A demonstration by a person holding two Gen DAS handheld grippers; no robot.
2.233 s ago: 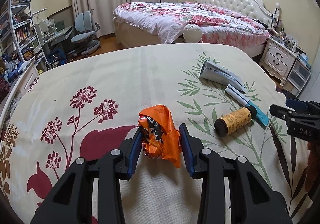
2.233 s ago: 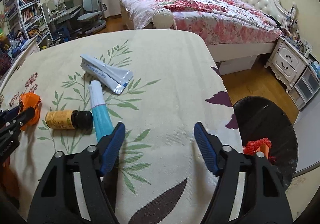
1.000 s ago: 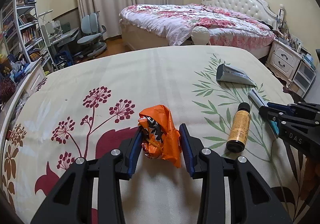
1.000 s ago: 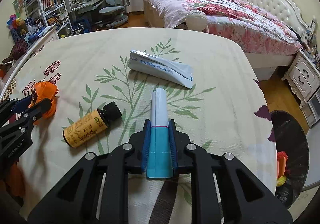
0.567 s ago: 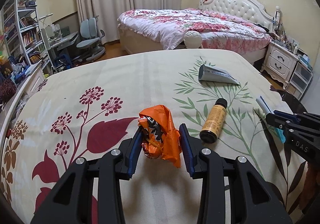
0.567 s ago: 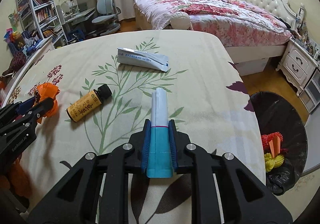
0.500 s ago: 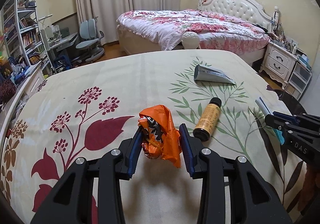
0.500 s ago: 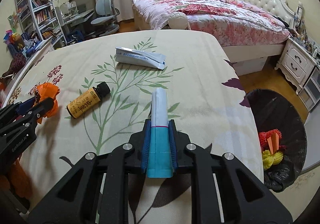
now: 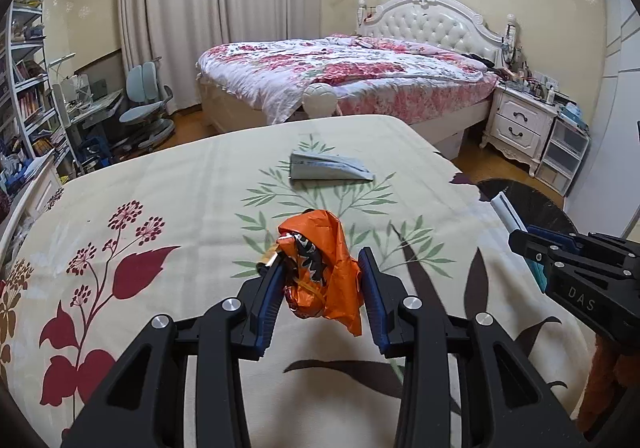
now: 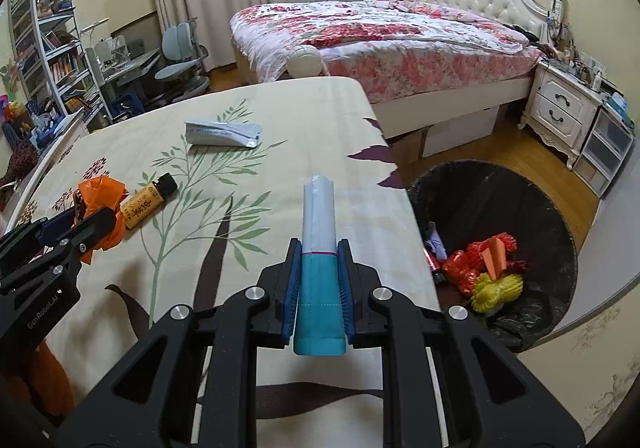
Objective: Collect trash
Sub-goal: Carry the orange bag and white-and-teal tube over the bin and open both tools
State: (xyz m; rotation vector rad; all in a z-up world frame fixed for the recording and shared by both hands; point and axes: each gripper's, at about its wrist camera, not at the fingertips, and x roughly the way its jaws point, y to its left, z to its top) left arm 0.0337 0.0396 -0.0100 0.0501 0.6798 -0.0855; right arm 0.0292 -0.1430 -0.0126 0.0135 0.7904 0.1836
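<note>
My left gripper (image 9: 320,280) is shut on a crumpled orange wrapper (image 9: 320,272) and holds it above the floral tablecloth (image 9: 180,200). My right gripper (image 10: 319,280) is shut on a white and teal tube (image 10: 319,248), held over the cloth near the table's right edge. The tube also shows in the left wrist view (image 9: 508,212). A brown bottle (image 10: 146,202) lies on the cloth left of the tube, mostly hidden behind the wrapper in the left wrist view. A flattened silver tube (image 10: 222,134) lies farther back, also in the left wrist view (image 9: 328,170).
A black trash bin (image 10: 552,232) stands on the floor right of the table, holding red and yellow trash (image 10: 484,268). A bed (image 10: 380,32), a nightstand (image 10: 564,108) and a desk chair (image 10: 180,60) stand beyond the table.
Both grippers have moved right toward the bin with their items. The bin now fills more of the right wrist view. The bottle has slid behind the wrapper in the left wrist view.
</note>
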